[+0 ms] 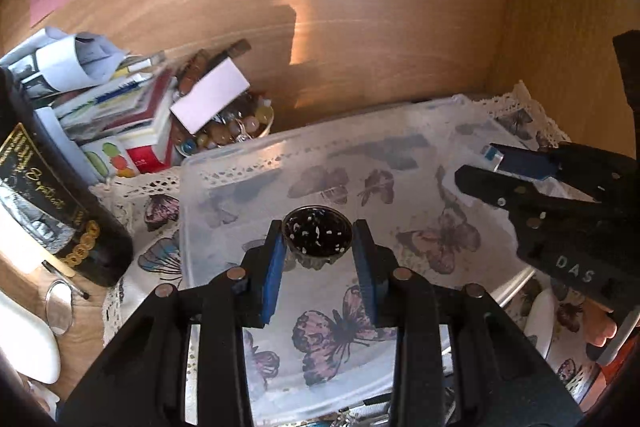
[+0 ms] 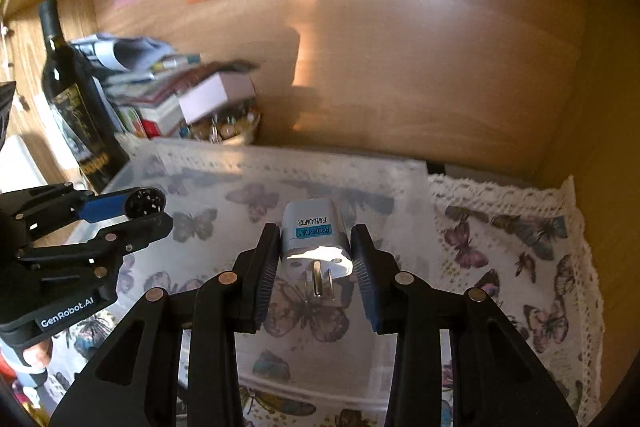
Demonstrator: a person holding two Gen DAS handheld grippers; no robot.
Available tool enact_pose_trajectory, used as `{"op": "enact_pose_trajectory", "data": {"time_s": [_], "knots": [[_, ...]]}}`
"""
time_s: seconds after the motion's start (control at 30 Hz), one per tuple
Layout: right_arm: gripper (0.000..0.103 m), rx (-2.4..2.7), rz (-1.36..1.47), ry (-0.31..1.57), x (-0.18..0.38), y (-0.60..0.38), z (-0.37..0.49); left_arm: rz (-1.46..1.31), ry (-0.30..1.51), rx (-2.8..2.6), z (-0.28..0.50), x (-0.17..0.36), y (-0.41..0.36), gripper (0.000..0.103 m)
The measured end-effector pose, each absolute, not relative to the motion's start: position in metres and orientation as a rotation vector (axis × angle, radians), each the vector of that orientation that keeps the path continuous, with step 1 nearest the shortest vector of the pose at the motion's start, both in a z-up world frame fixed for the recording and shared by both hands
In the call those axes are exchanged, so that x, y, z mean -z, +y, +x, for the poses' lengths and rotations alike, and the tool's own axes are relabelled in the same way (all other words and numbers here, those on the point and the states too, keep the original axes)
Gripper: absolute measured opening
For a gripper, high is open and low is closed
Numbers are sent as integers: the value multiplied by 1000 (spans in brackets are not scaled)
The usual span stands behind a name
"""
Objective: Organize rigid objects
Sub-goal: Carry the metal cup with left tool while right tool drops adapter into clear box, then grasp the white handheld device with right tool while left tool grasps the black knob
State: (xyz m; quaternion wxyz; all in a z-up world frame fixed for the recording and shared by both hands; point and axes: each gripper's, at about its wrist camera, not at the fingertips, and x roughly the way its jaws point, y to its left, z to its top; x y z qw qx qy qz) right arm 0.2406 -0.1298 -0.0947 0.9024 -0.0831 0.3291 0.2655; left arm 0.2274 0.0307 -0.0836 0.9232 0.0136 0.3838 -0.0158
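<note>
Between the blue pads of the left gripper (image 1: pixel 319 241) sits a small dark speckled bowl (image 1: pixel 318 235), clamped on both sides; the right gripper (image 2: pixel 316 255) is closed on a white travel adaptor (image 2: pixel 316 241) (prongs toward the camera); both hang over a clear plastic bin (image 2: pixel 408 183) resting on a butterfly cloth (image 2: pixel 532 239); a wine bottle (image 2: pixel 70 95) stands at far left.
</note>
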Motion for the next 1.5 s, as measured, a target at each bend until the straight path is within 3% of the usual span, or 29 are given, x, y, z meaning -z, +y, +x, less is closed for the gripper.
{"op": "enact_pose_trajectory", "data": {"time_s": [0.37, 0.57, 0.73, 0.9, 1.13, 1.5], "knots": [[34, -543, -218, 712, 106, -121, 244, 16, 803, 39, 230, 86, 33, 37], [43, -545, -212, 649, 88, -129, 231, 14, 727, 28, 210, 64, 34, 52], [60, -555, -201, 578, 68, -136, 206, 25, 647, 16, 181, 45, 38, 80], [71, -555, -212, 517, 62, -140, 176, 44, 590, -21, 148, 36, 42, 97], [81, -580, -217, 512, 80, -142, 140, 48, 624, -38, 113, 55, 46, 99], [82, -633, -249, 614, 129, -131, 102, 18, 767, -75, 85, 113, 59, 99]]}}
